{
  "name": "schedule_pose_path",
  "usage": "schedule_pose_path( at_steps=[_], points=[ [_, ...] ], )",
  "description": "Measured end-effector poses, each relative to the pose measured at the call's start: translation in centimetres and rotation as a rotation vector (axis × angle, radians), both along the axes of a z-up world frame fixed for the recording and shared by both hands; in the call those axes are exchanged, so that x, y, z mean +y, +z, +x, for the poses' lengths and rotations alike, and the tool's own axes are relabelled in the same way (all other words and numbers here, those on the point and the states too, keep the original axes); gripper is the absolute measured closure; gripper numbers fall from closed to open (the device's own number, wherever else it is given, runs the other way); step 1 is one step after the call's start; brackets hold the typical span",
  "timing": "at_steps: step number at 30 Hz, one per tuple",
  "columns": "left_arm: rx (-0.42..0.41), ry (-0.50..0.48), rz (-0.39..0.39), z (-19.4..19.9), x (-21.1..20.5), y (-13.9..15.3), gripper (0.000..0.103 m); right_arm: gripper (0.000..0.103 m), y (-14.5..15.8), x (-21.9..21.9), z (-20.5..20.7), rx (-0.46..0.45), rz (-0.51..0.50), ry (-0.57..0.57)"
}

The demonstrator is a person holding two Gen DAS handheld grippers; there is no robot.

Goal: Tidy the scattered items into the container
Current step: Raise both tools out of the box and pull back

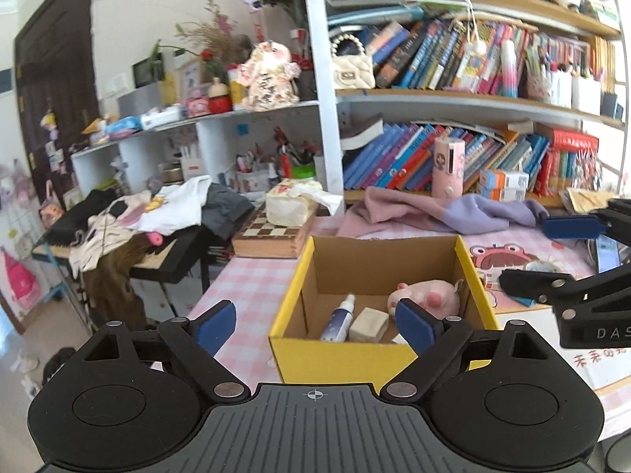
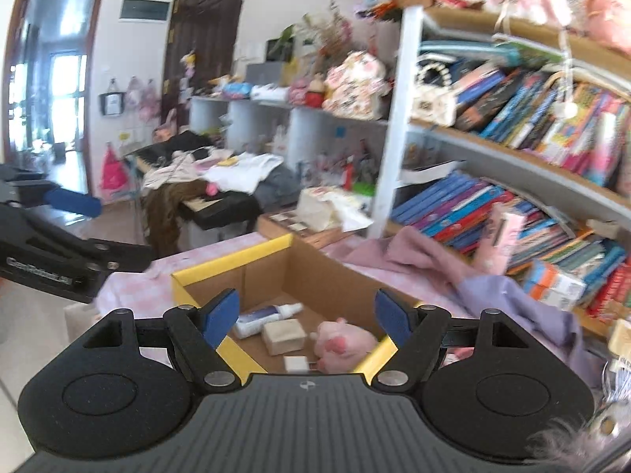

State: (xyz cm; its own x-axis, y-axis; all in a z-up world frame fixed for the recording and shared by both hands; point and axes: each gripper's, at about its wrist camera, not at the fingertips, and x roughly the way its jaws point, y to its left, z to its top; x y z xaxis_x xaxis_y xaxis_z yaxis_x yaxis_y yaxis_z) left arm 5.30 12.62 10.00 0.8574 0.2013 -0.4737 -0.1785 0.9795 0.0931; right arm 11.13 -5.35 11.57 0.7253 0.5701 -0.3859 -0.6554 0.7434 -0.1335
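Note:
A yellow-sided cardboard box [image 1: 355,354] stands open on the pink checked table. Inside lie a white spray bottle [image 1: 338,318], a beige block [image 1: 368,324] and a pink plush toy [image 1: 426,295]. My left gripper [image 1: 315,321] is open and empty, just in front of the box's near wall. In the right wrist view the same box [image 2: 221,266] holds the bottle [image 2: 268,315], the block [image 2: 284,336], the plush [image 2: 347,341] and a small white cube [image 2: 296,363]. My right gripper [image 2: 307,315] is open and empty above the box's near corner.
A purple and pink cloth [image 1: 453,209] lies behind the box, below the bookshelf [image 1: 473,94]. A chessboard box [image 1: 272,236] with a tissue pack sits at the back left. A side table piled with clothes [image 1: 157,213] stands left. The right gripper's arm [image 1: 583,295] reaches in at right.

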Motion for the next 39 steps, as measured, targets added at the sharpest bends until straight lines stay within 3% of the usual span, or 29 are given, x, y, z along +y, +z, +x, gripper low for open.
schedule_pose_path(
  at_steps=[8,16,21,25,39],
  points=[
    [-0.028,0.054,0.001,-3.7,-1.0,-1.7,0.012,0.028,-2.1,-2.9,-3.9,-0.071,-0.032,-0.120],
    [-0.020,0.110,-0.013,-6.0,-1.6,-2.7,0.010,0.023,-4.3,-5.1,-5.8,-0.004,-0.024,-0.273],
    [-0.019,0.164,-0.026,-6.6,-1.9,-3.5,0.009,0.022,-5.2,-5.4,-5.9,0.006,-0.041,-0.281],
    [-0.025,0.185,-0.054,-7.7,-2.0,-3.9,0.009,0.019,-5.3,-6.0,-6.4,0.033,0.000,-0.316],
    [0.009,0.152,-0.017,-10.1,-3.7,-5.7,0.009,0.015,-6.9,-5.9,-9.9,0.066,-0.003,-0.335]
  ],
)
